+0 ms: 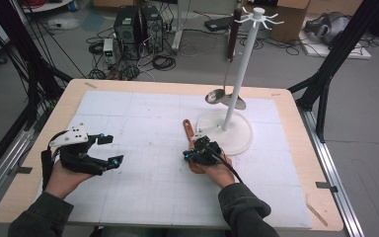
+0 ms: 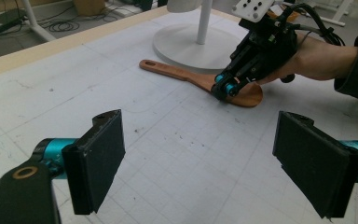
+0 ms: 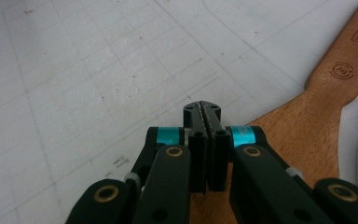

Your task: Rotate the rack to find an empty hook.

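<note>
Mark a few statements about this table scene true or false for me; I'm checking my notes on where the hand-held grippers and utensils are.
1. The left hand-held gripper is open and holds nothing. True.
2. The right hand-held gripper has its jaws spread wide. False: its jaws are pressed together, over the blade of the wooden spatula.
3. The wooden spatula hangs from the white rack. False: it lies flat on the white mat, its handle end next to the rack's round base.
4. A metal ladle hangs from the rack. True.
5. The two hand-held grippers touch each other. False: they are apart, with bare mat between them.
</note>
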`<state>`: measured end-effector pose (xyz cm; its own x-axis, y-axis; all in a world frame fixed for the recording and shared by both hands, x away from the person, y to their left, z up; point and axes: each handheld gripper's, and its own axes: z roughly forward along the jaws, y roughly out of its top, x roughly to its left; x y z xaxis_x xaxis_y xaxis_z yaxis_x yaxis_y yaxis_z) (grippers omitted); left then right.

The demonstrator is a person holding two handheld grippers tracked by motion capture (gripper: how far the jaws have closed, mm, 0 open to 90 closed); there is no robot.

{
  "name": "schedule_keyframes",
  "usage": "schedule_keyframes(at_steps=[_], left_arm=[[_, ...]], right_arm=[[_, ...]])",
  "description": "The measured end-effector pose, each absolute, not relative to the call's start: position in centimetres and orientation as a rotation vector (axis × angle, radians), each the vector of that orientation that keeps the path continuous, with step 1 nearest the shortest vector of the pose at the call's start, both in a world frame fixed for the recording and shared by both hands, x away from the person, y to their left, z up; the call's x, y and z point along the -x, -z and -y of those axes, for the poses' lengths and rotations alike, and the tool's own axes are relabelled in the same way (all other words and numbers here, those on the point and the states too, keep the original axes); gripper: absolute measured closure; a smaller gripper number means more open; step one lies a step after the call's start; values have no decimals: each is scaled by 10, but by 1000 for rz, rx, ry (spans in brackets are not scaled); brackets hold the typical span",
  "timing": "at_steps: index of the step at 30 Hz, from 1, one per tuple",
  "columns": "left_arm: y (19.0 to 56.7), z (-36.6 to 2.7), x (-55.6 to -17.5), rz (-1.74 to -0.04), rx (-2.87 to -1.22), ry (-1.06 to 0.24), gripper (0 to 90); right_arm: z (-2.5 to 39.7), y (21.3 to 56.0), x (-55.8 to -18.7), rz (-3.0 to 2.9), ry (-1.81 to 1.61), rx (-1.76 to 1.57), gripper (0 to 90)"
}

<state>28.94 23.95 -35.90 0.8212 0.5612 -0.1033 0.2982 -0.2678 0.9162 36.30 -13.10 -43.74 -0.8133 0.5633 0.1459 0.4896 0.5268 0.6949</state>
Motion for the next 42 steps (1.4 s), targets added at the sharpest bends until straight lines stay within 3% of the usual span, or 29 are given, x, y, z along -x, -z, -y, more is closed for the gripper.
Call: schedule_keyframes(at_steps=[11, 25, 42], left_arm=[[359, -240, -289, -648, -1867, -292, 171], [359, -239, -290, -648, -1865, -287, 171], [360, -239, -291, -647, -1866, -285, 172]], right_arm=[[135, 433, -361, -2647, -1148, -913, 897], [154, 430, -392, -2472, -1129, -1085, 899], [152, 437, -399, -2439, -1044, -1104, 899]])
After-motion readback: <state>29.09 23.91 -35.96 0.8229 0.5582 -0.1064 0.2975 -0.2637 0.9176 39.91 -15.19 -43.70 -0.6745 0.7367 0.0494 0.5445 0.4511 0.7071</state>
